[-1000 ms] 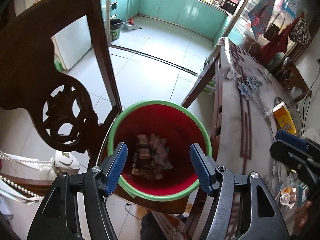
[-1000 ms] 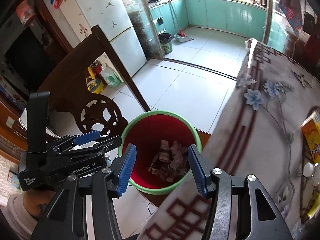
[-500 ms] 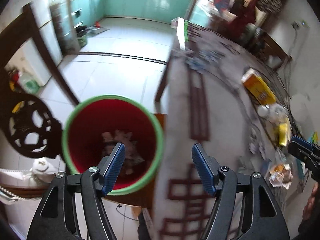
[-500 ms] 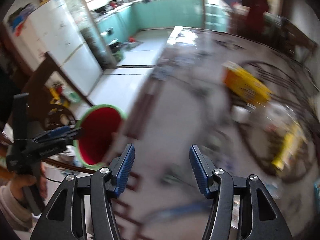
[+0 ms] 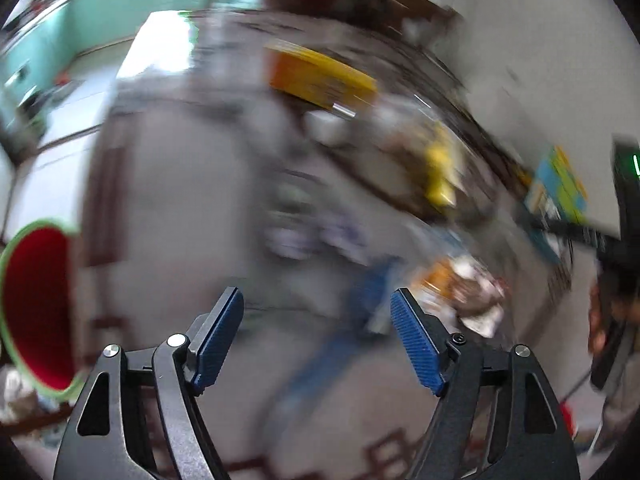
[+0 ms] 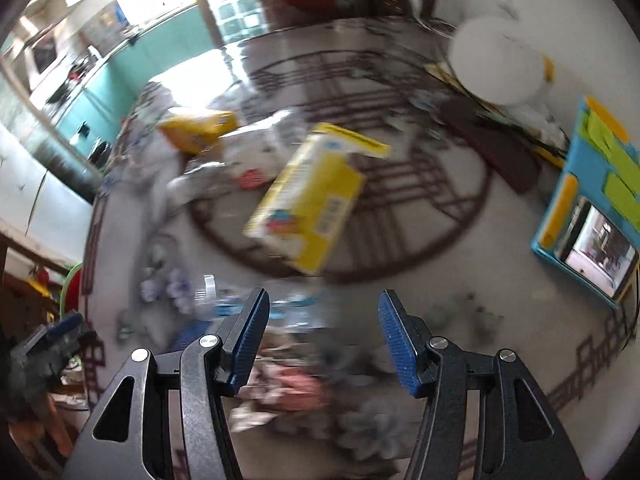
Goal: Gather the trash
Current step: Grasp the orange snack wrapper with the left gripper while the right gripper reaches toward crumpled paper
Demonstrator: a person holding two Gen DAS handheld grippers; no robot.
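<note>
My left gripper (image 5: 318,320) hangs over the patterned tablecloth (image 5: 168,200), its jaws opening with nothing between them. The red bin with a green rim (image 5: 36,304) stands past the table's left edge. A crumpled wrapper (image 5: 464,288) lies to the right of the left fingers, and a blurred blue item (image 5: 372,300) lies under them. My right gripper (image 6: 322,332) is open and empty above a pinkish crumpled wrapper (image 6: 288,392) and a clear plastic bottle (image 6: 240,304). Beyond these lie a yellow box (image 6: 312,204) and an orange-yellow packet (image 6: 200,128). Both views are smeared by motion.
A blue-framed board with a screen (image 6: 592,208) leans at the table's right side, and a round white object (image 6: 496,64) is behind it. A sliver of the bin (image 6: 72,292) shows at the left table edge. Teal kitchen cabinets (image 6: 120,80) lie beyond the table.
Both grippers have swung from above the bin to over the table and its litter. The left jaws stand wider than before. The bin has slid to the left edge of both views.
</note>
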